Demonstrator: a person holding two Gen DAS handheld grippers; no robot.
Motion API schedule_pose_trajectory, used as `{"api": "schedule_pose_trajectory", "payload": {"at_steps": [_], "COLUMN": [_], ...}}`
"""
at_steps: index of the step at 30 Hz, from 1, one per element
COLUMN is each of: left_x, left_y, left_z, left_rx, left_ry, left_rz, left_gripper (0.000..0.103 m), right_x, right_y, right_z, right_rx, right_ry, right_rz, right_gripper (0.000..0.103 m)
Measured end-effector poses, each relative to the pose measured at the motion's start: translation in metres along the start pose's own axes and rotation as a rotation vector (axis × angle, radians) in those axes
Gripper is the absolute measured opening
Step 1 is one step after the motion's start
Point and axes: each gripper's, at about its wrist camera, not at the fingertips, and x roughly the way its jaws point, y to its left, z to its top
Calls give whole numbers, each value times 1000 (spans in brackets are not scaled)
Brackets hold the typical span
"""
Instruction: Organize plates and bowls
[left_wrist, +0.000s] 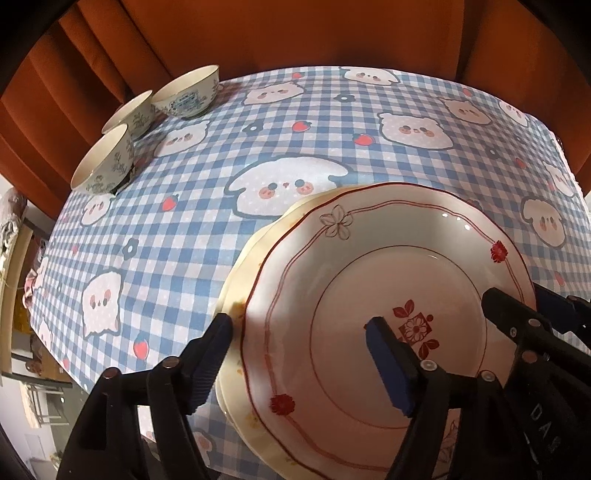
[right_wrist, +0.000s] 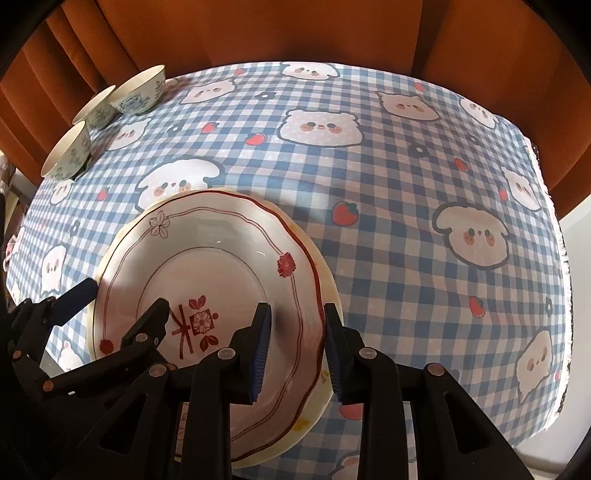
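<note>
A white plate with a red rim and flower marks (left_wrist: 369, 280) (right_wrist: 207, 273) lies stacked on a cream plate (left_wrist: 240, 280) (right_wrist: 328, 295) near the table's front. My left gripper (left_wrist: 299, 325) is open and straddles the left edge of the stack. My right gripper (right_wrist: 297, 314) is open and straddles the right edge, with a gap on both sides of the rims. Three white bowls with green-blue patterns (left_wrist: 186, 94) (left_wrist: 135, 110) (left_wrist: 105, 162) stand upright at the far left; they also show in the right wrist view (right_wrist: 138, 90).
The table wears a blue checked cloth with cartoon animals (left_wrist: 332, 129) (right_wrist: 406, 184). An orange curtain (left_wrist: 295, 33) hangs behind it. The cloth's right edge (right_wrist: 554, 229) drops off to the floor.
</note>
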Motion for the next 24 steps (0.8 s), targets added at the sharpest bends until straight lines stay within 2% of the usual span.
{"api": "schedule_pose_trajectory", "payload": {"at_steps": [3, 8, 10, 19, 24], "left_x": [0, 1, -3, -9, -7], "left_y": [7, 23, 29, 60, 96], "left_z": [-1, -3, -3, 2, 9], "left_rx": [-18, -61, -60, -33, -16], "left_ry": [15, 40, 26, -30, -66], "left_rz": [-20, -68, -76, -164, -225], "left_gripper": [83, 83, 83, 83, 83], "right_x": [1, 0, -2, -16, -24], "right_y": [-1, -4, -2, 23, 54], "right_z": [1, 0, -1, -4, -5], "right_rx": [11, 49, 63, 116, 141], "right_ry": [11, 21, 17, -13, -43], "right_rz": [-8, -5, -2, -45, -87], "right_gripper": [39, 60, 64, 65, 65]}}
